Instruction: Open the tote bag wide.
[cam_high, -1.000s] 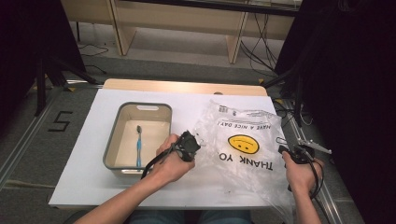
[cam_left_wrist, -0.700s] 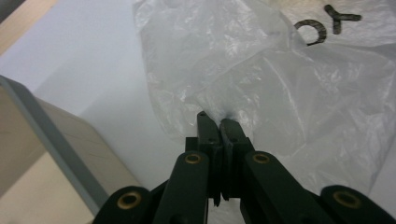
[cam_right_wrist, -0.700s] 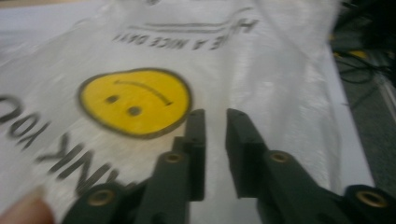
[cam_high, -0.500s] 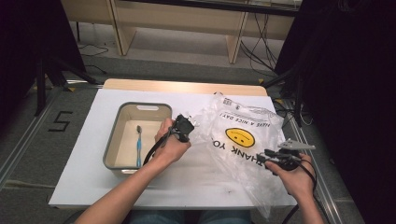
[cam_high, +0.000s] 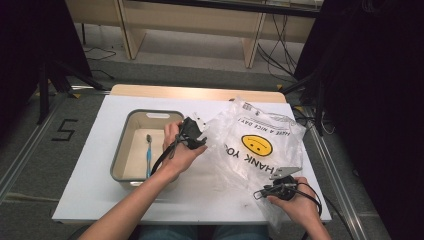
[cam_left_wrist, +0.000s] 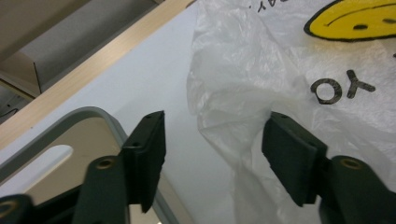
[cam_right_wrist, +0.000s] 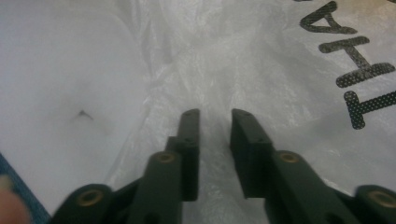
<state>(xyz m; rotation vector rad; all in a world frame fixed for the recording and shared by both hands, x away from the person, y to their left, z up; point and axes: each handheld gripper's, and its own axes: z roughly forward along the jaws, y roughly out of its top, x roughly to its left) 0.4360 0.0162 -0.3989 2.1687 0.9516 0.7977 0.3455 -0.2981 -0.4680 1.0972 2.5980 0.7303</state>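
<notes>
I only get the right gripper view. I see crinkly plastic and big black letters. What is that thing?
Observer: A clear plastic bag with a yellow smiley face printed on it, lying on the white table.
Operator: Is the other gripper grabbing it too?
Observer: No. The left gripper is wide open, with the bag's edge between its jaws but not pinched.
Operator: Is there anything else on the table?
Observer: A grey tub sits beside the bag, with a blue toothbrush lying inside.
</notes>
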